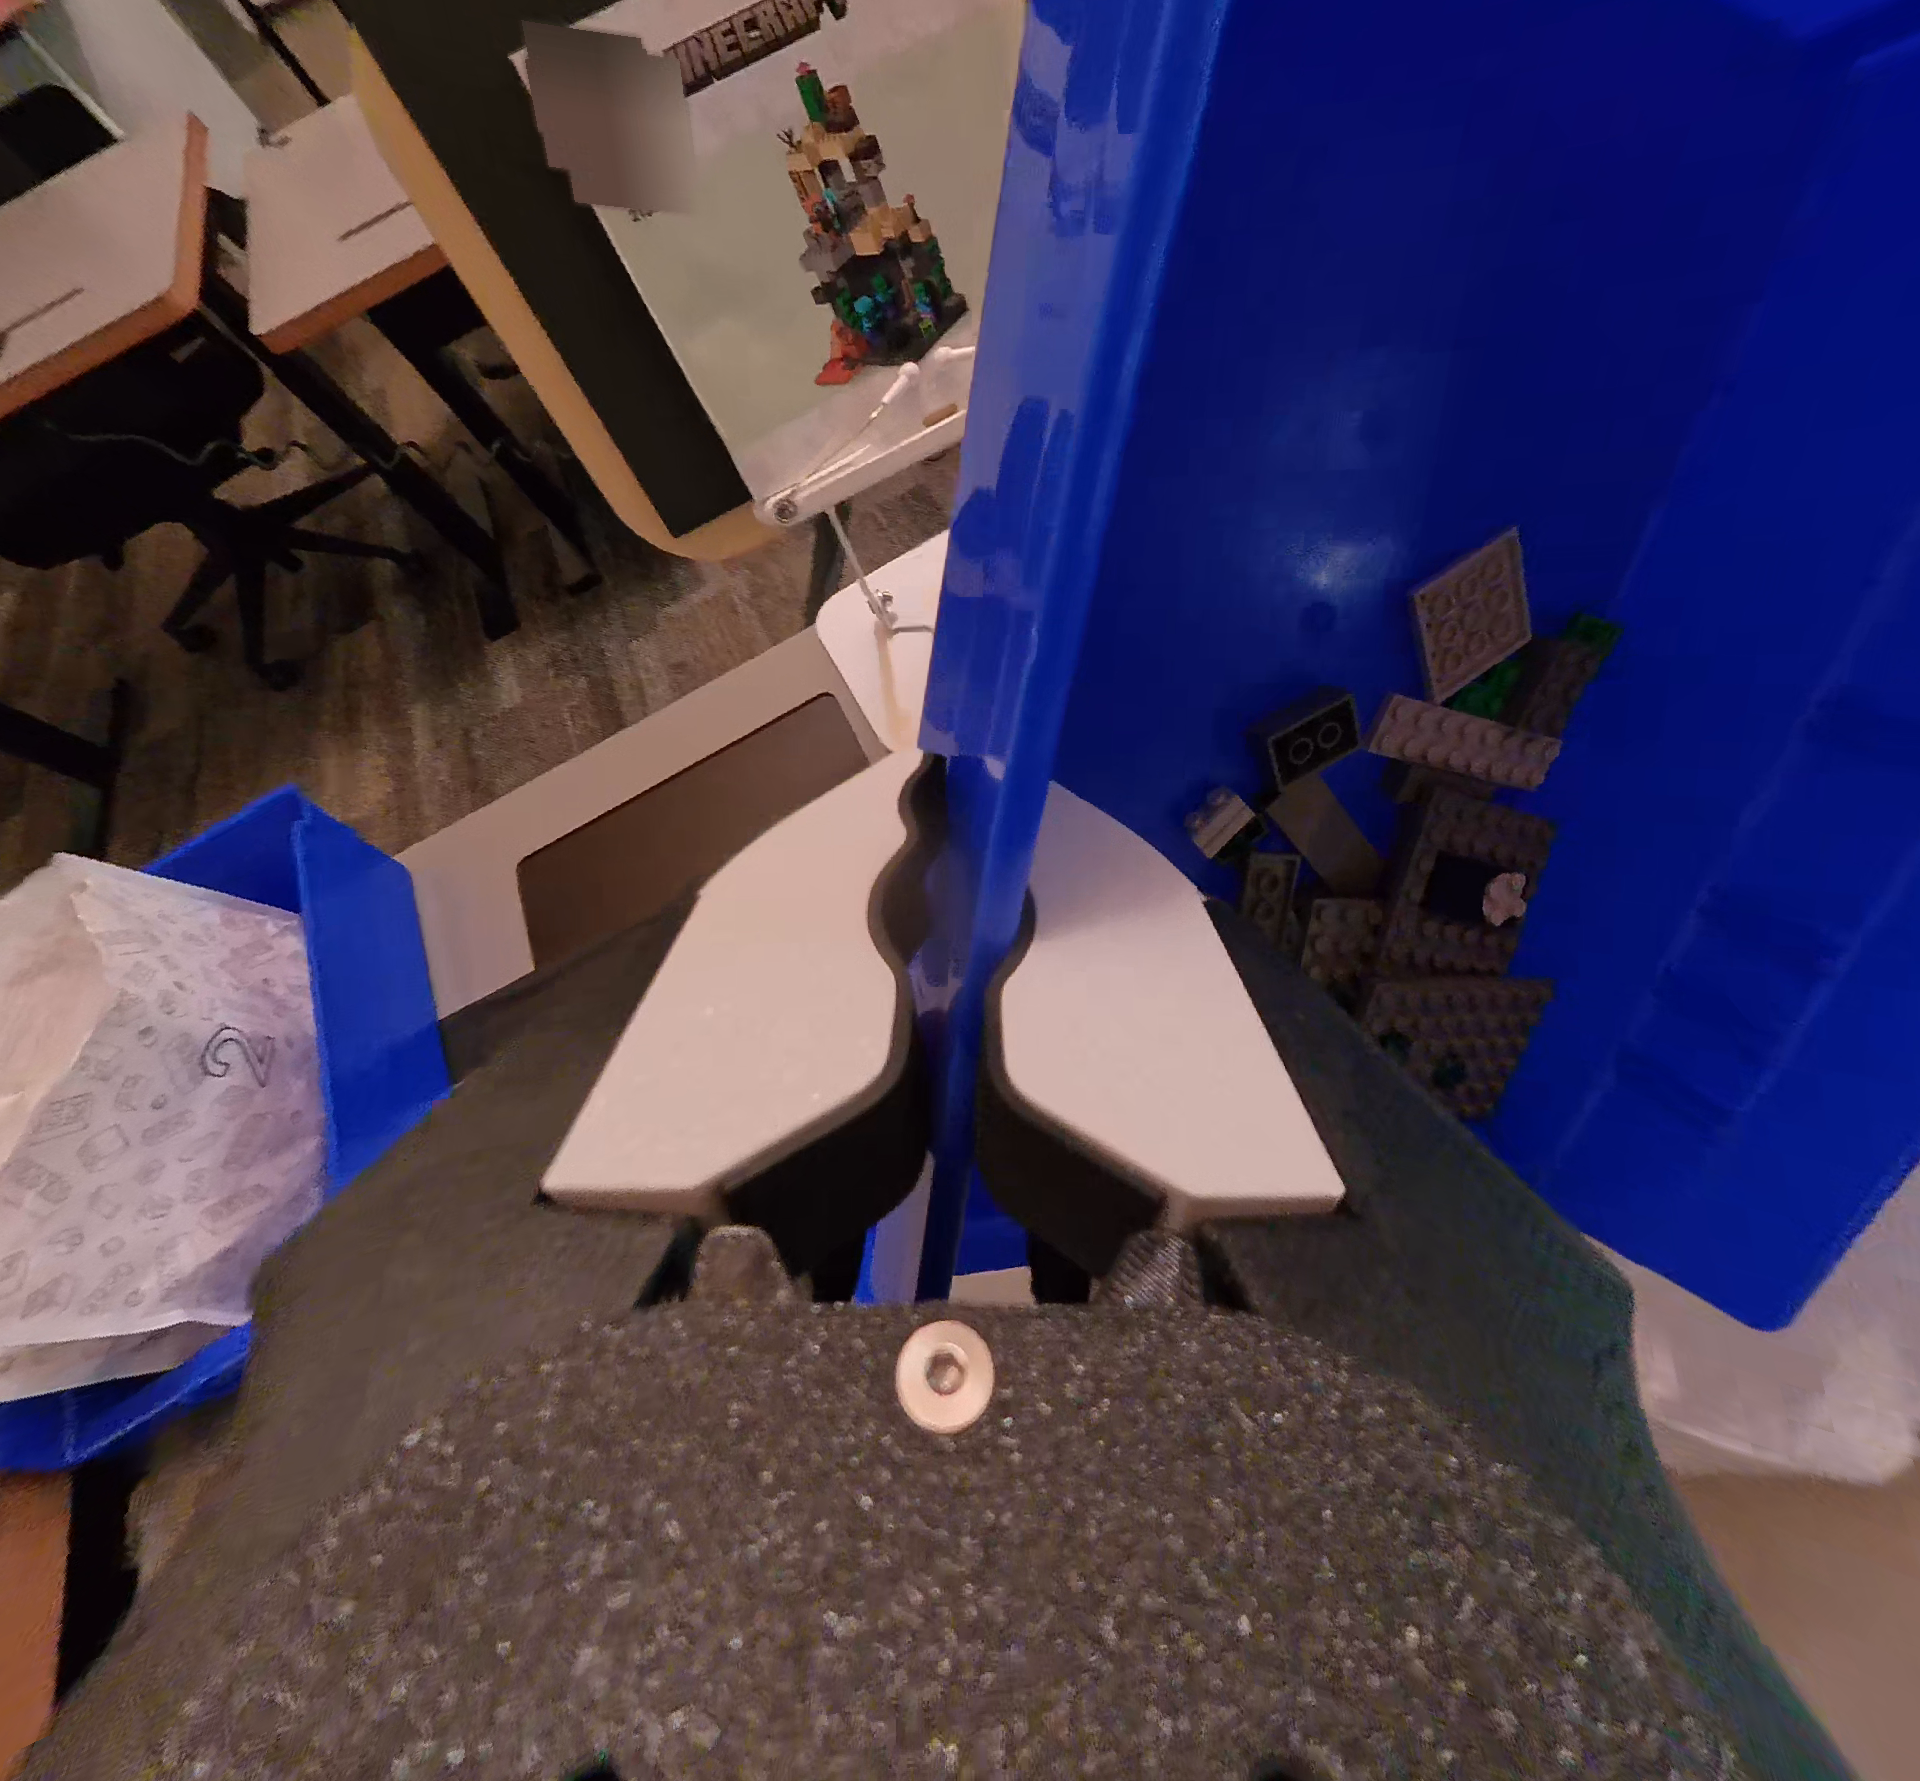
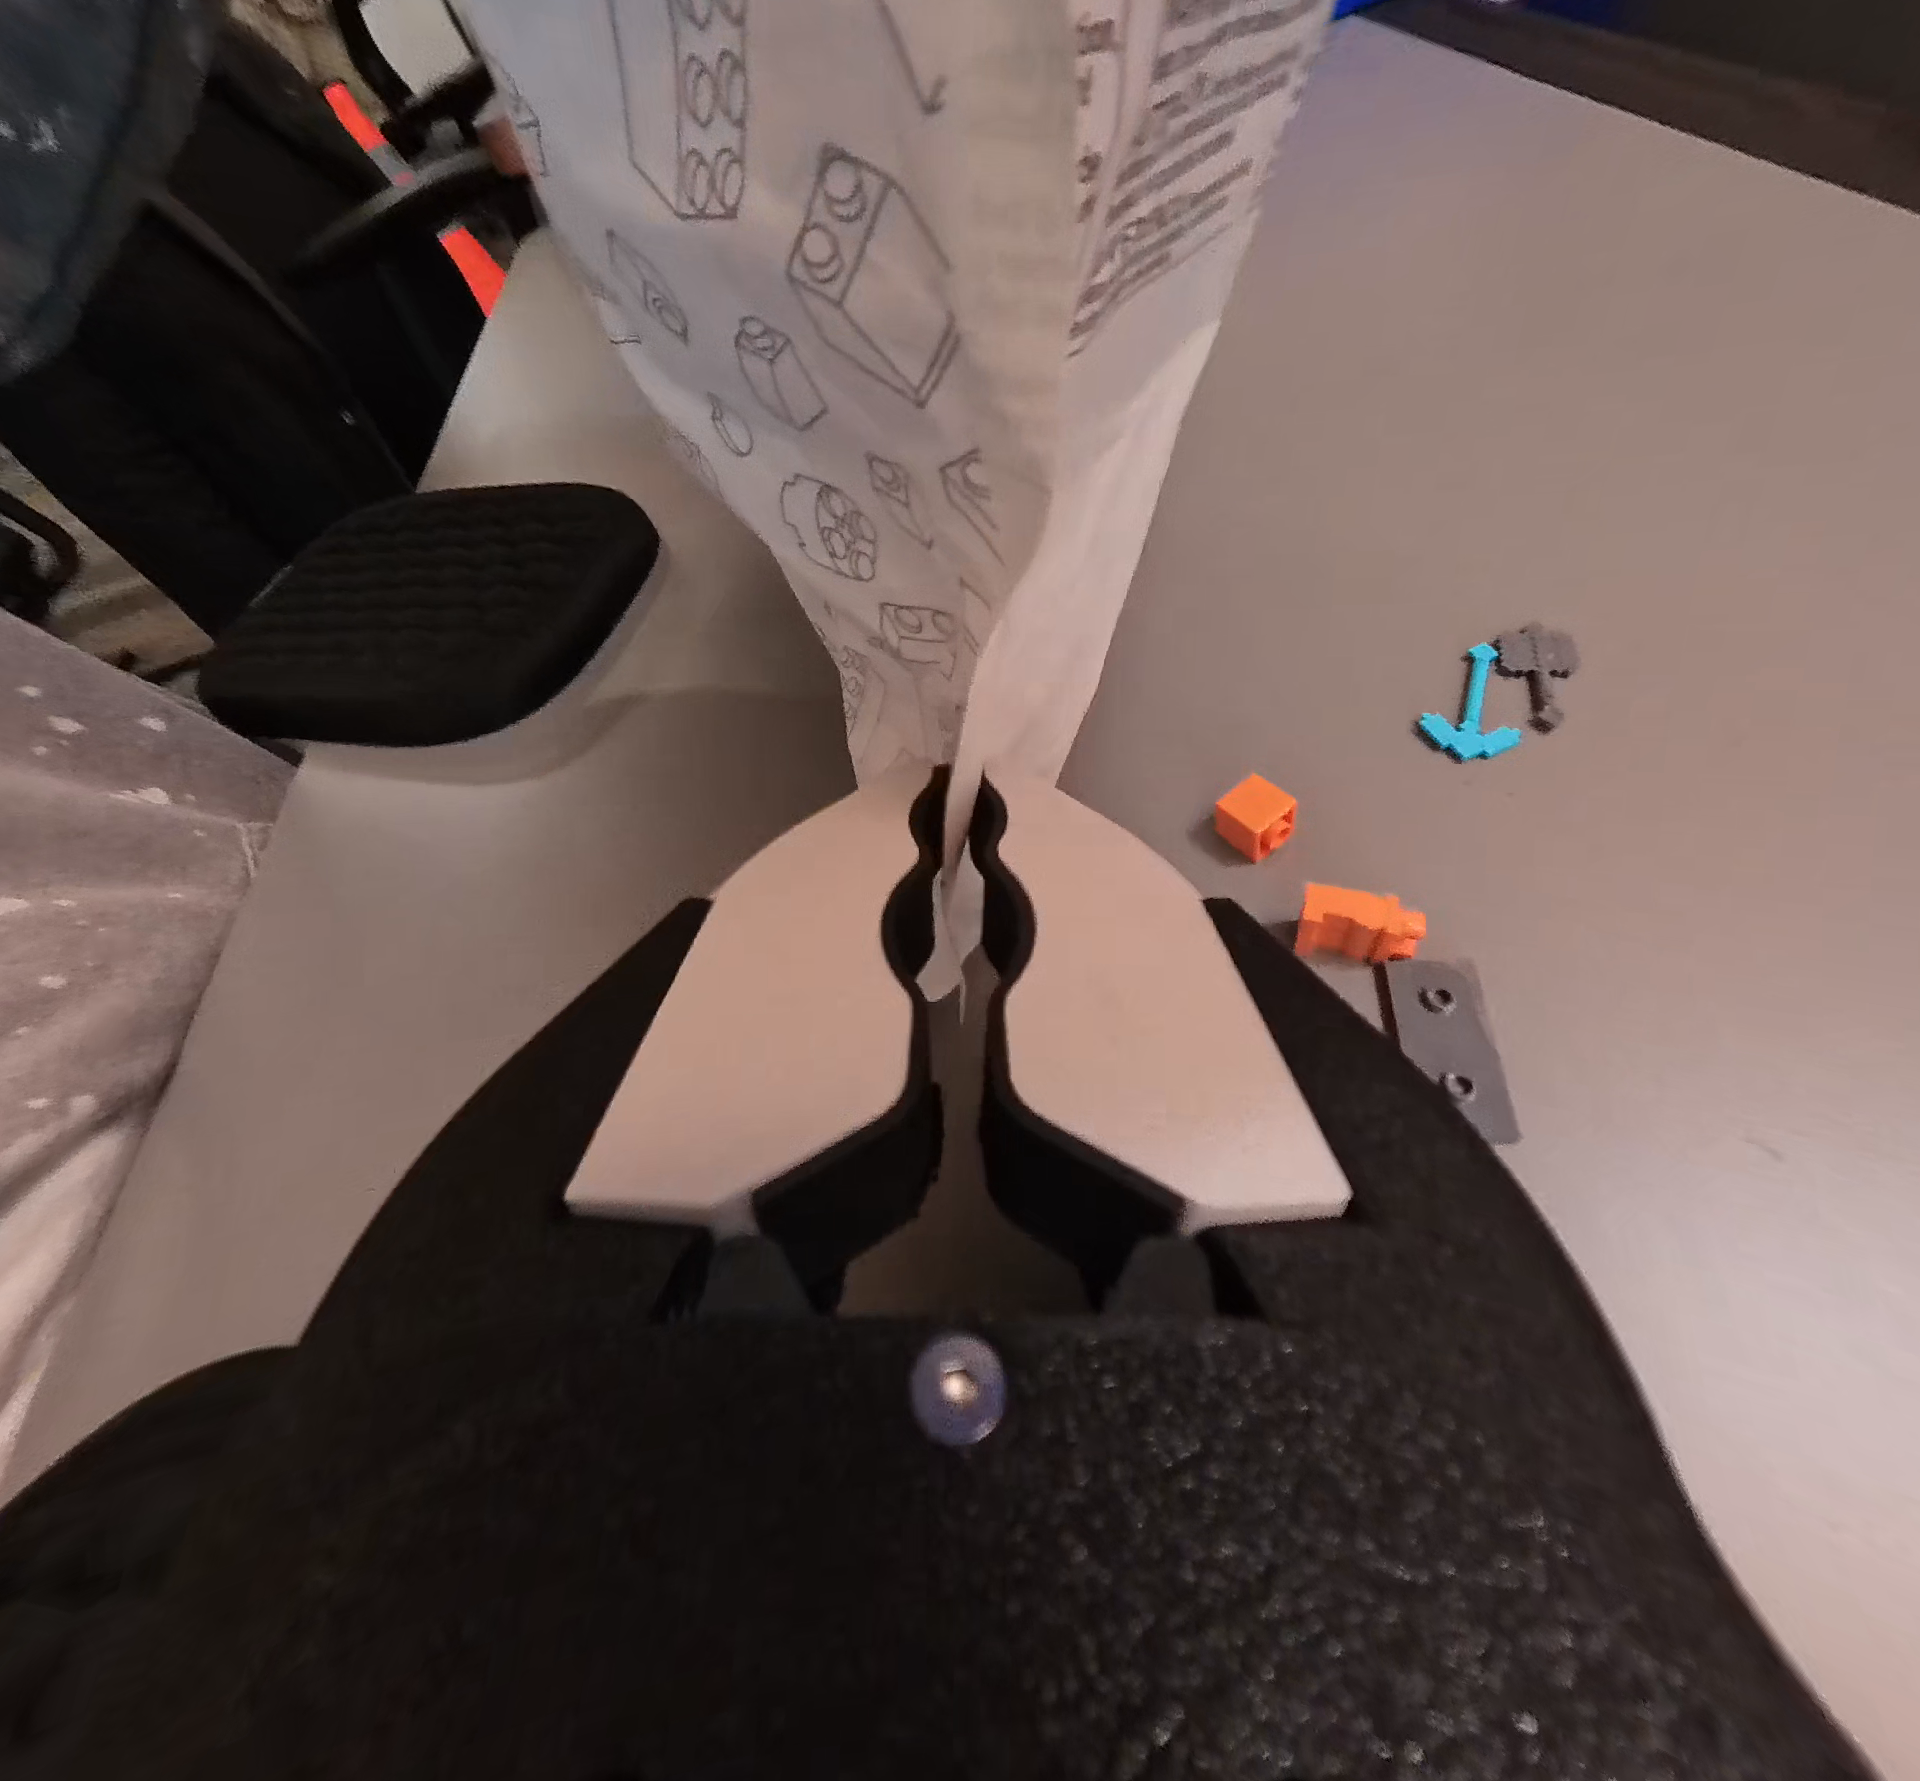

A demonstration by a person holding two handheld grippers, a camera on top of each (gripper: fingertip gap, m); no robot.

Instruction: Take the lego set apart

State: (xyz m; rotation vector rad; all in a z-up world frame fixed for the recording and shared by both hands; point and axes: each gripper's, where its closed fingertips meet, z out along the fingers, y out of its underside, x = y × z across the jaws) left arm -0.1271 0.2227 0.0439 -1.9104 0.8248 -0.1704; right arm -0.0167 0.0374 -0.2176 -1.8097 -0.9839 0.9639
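My left gripper point(image 1: 961, 832) is shut on the wall of a blue plastic bin point(image 1: 1299, 381) and holds it tipped up. Several grey and dark lego bricks and plates point(image 1: 1444, 858) lie heaped inside it. My right gripper point(image 2: 958, 822) is shut on the edge of a white paper bag point(image 2: 904, 277) printed with brick drawings, which hangs above the grey table point(image 2: 1558, 381). On the table to its right lie an orange brick point(image 2: 1257, 815), another orange piece point(image 2: 1356, 921), a grey plate point(image 2: 1449, 1051), a blue pickaxe piece point(image 2: 1470, 708) and a grey axe piece point(image 2: 1541, 666).
A second blue bin point(image 1: 343, 952) with another printed paper bag point(image 1: 145, 1087) sits at the left. The set's instruction booklet point(image 1: 810, 225) stands on a stand behind. Office chairs and desks lie beyond; a black chair armrest point(image 2: 426, 609) is close to the table edge. The grippers' ends are close to 35 cm from one another. The orange piece point(image 2: 1356, 921) is about 7 cm from my right fingertips and 35 cm from my left.
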